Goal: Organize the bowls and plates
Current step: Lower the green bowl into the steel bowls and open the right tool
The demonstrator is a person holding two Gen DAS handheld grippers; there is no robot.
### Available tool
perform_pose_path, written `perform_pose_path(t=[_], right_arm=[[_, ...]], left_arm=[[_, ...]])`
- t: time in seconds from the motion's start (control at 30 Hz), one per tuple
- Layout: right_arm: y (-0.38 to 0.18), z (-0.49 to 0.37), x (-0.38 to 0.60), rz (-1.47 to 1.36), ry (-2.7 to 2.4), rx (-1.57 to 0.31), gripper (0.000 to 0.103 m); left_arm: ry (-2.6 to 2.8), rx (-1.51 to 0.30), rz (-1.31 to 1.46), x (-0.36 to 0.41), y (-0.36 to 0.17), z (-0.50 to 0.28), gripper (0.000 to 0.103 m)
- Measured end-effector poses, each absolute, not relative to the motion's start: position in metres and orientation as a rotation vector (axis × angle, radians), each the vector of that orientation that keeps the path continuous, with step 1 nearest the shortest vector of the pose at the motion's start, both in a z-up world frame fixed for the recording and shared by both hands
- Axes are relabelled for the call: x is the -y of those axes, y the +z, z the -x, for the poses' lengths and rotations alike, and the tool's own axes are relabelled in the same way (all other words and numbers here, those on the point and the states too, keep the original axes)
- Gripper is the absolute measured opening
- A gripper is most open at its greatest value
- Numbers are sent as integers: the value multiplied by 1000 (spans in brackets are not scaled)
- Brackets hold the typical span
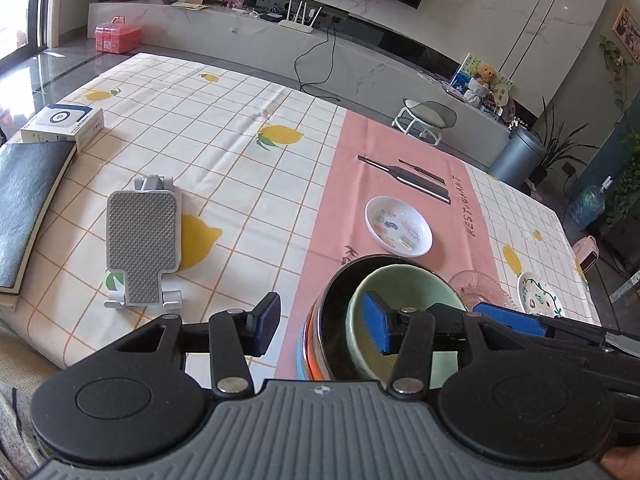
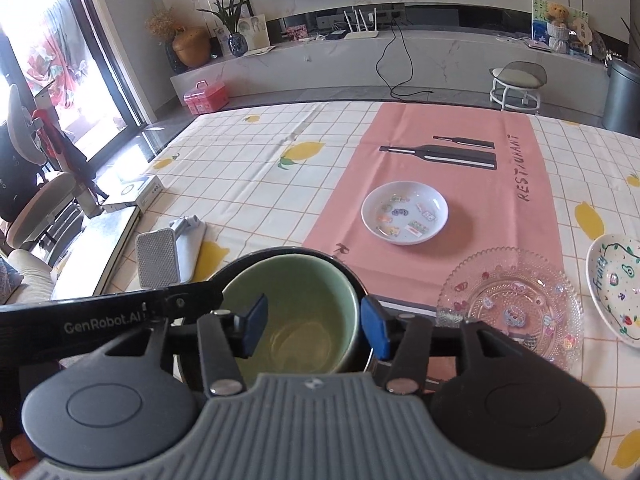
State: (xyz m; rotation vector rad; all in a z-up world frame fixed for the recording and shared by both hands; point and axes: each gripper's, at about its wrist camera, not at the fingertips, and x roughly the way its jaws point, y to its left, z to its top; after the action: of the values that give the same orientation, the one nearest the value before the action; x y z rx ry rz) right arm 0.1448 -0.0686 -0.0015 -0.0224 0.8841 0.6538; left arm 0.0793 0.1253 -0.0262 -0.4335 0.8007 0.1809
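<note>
green bowl [image 2: 296, 312]: nested in the dark bowl [image 1: 340, 280], which tops a stack of coloured dishes [image 1: 308, 344] at the near edge of the counter [image 1: 224, 152], half on the pink mat [image 2: 460, 152].
right gripper [image 2: 316, 328]: jaws apart, straddling the green bowl's right rim, one pad inside, one outside; neither pad presses on it (reads as let go).
left gripper [image 1: 320, 326]: jaws apart, one pad over the green bowl's left rim, the other out over the cloth; nothing clamped.
loose dishes: white sticker plate [image 2: 404, 212] on the pink mat, well apart from the stack; clear glass plate [image 2: 510, 304] just right of the stack; white "Fruity" plate [image 2: 616, 288] at the far right.
step, my guess: bowls look nested, next is gathering the plates.
how to do it well: lift both grippers straight up first so no pad snags the rim and tips the stack. Take the glass plate by its rim with the right gripper (slippery, beaded edge, so a deep bite).
clutter: phone stand [image 1: 142, 240], book [image 1: 24, 208] and box [image 1: 64, 124] on the left, out of the way.
</note>
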Motion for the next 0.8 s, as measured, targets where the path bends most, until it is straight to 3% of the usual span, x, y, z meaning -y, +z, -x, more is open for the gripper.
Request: perform_pose_path(t=[0.23,0.5,0.8], right_arm=[[24,-135,78,-1,701,-810,76],[26,-145,91,-56,645,-813,80],[-20,-170,84,-30,566,-957,79]], left_arm=[[81,-817,490,-129,-26,-79,60],[66,-839,466,-124,-28,-80,65],[92,-902,474,-122,-43,-89,65]])
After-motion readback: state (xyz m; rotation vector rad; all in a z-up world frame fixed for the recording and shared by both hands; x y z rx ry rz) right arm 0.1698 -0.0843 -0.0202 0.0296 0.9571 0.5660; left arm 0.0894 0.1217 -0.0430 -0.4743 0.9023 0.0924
